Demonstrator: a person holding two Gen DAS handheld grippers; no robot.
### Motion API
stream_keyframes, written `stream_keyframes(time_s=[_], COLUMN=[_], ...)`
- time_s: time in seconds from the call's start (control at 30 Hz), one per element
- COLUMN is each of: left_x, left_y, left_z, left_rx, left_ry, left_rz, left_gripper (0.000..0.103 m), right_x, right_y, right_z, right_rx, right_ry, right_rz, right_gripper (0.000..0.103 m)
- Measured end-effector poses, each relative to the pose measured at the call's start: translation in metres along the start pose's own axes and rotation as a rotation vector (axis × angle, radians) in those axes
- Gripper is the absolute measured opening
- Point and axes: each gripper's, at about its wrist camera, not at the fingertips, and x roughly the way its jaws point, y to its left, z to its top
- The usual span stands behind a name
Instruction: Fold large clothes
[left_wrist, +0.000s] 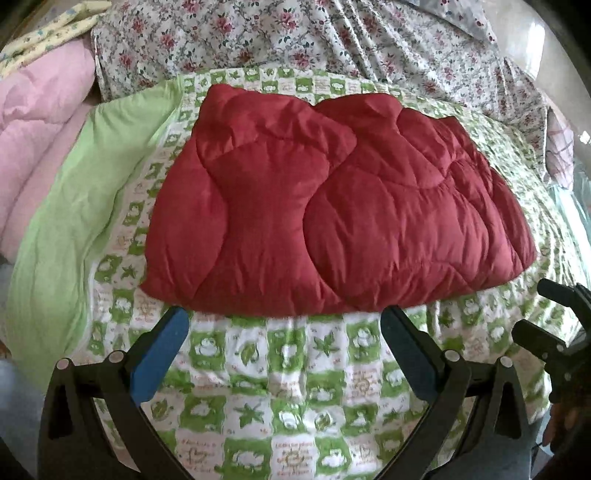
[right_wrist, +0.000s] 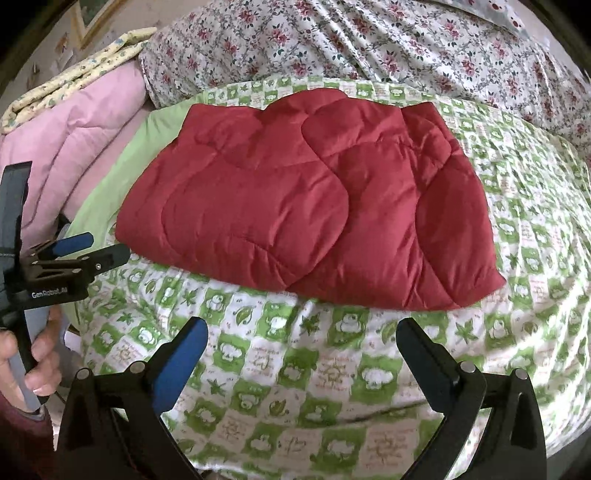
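Lying folded, puffy quilted red jacket on checked bedspread, both claws gaping, empty.

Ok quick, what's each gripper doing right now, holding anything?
Left gripper: open, holding nothing, just short of the red quilt.
Right gripper: open, holding nothing, over the green patterned blanket.

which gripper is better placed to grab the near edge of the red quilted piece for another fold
Roughly even, slightly left. The left gripper stands open with its fingertips right at the red quilted piece's near edge; the right gripper, also open, sits a little short of it.
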Motion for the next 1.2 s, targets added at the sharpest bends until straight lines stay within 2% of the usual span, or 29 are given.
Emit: stream_keyframes(time_s=[0.33, 0.67, 1.2], left_x=[0.006, 0.012, -0.001], left_y=[-0.003, 0.001, -0.002], left_z=[0.021, 0.030, 0.026], left_rx=[-0.009, -0.041, -0.018], left_ry=[-0.008, 0.006, -0.003], left_rz=[0.012, -0.009, -0.041], left_gripper=[0.103, 0.103, 0.103], right_x=[0.013, 0.022, 0.012], right_y=[-0.004, -0.011, -0.009], right_z=[0.030, 0.051, 0.050], right_rx=[0.002, 0.019, 0.020], right_ry=[-0.013, -0.013, -0.018], right_rz=[-0.015, -0.015, -0.003], right_gripper=[0.103, 0.103, 0.103])
